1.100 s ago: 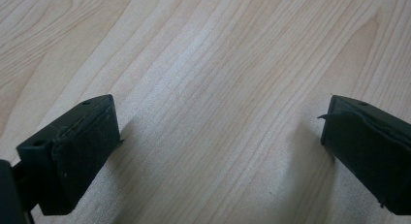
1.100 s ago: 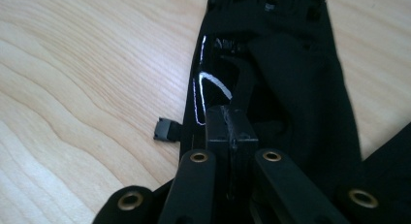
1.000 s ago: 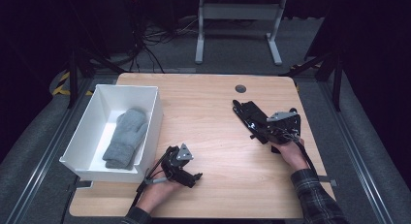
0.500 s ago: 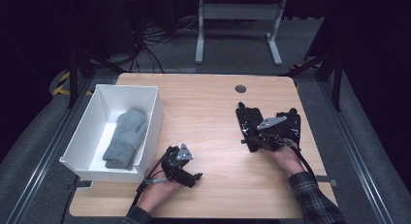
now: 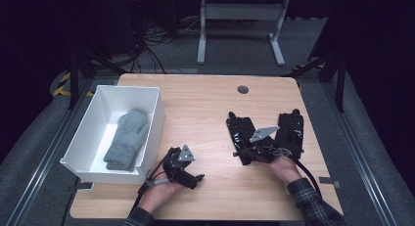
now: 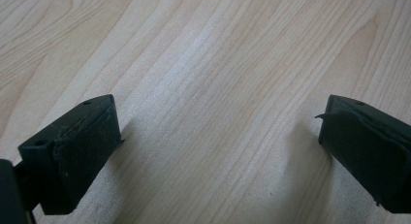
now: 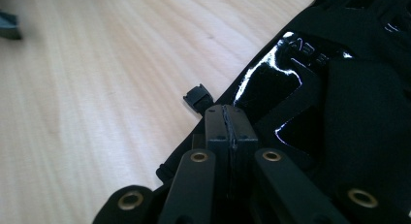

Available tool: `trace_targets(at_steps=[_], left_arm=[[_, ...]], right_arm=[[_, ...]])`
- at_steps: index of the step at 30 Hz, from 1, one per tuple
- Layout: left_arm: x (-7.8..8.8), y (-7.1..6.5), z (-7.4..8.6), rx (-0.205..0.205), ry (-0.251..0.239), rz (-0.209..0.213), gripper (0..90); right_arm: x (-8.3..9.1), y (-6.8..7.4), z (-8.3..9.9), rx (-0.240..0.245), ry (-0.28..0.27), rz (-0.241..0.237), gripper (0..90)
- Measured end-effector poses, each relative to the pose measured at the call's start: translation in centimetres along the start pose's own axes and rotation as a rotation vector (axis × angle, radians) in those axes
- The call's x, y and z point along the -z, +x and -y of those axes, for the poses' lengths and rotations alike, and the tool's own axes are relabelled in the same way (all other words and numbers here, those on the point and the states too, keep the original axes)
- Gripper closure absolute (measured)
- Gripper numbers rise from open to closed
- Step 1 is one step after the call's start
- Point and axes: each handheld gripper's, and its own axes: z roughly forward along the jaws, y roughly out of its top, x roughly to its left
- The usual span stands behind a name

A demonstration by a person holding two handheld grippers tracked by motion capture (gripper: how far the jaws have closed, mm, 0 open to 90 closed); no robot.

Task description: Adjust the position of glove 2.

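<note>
High view: wooden table (image 5: 205,96), dark room; right gripper (image 7: 227,118) jaws pressed together, perhaps pinching black glove (image 5: 241,130).

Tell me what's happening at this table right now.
A person works two handheld grippers at a wooden table. The right gripper is shut on a black glove, with a second black glove beside it. The left gripper rests open on bare wood. A grey mitten lies in the white bin.

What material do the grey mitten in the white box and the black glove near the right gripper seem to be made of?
The grey mitten looks like soft knitted wool or fleece: matt, fuzzy surface. The black glove seems synthetic fabric with glossy rubber-like or plastic patches that reflect light. The white box looks like smooth, rigid plastic.
</note>
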Motion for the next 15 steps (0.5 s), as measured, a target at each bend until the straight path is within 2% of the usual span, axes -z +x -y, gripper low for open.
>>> trace_targets(at_steps=[3,6,8,11,15], left_arm=[[0.0,0.0,0.0,0.0,0.001,0.001,1.6],[0.0,0.0,0.0,0.0,0.0,0.001,1.7],[0.0,0.0,0.0,-0.001,0.0,0.001,1.7],[0.0,0.0,0.0,-0.002,0.002,0.0,1.8],[0.0,0.0,0.0,-0.002,0.002,0.0,1.7]], right_arm=[[0.3,0.6,-0.2,0.019,-0.012,-0.001,90.0],[1.5,0.2,-0.4,0.004,-0.049,0.031,90.0],[2.2,-0.4,-0.3,-0.005,-0.051,0.078,90.0],[2.7,-2.1,0.1,-0.046,-0.071,0.131,90.0],[2.0,-4.1,0.2,-0.076,-0.078,0.164,90.0]])
